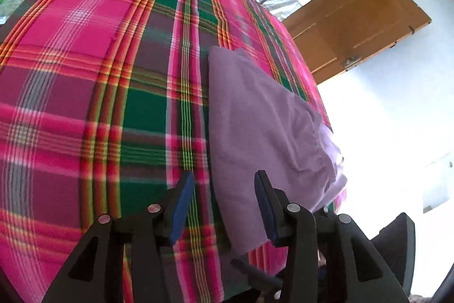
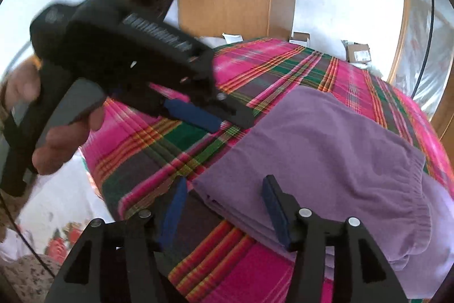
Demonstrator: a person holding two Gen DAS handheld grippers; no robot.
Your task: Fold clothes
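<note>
Left wrist: purple garment [image 1: 255, 127] folded

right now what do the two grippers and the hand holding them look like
Both are matte black plastic. The left gripper and right gripper each have two dark blue finger pads and silver round pins on angular black arms. The right view shows the left one's ribbed body, round embossed logo and handle, in a bare hand.

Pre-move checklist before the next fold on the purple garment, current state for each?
1. Left hand-held gripper open: ok.
2. Right hand-held gripper open: ok.
3. Both empty of cloth: ok.
4. Purple garment already folded flat on the plaid blanket: ok.
5. Garment fully on the bed: not ok, the elastic waistband sits at the edge.
6. Layers underneath aligned: cannot tell.
</note>
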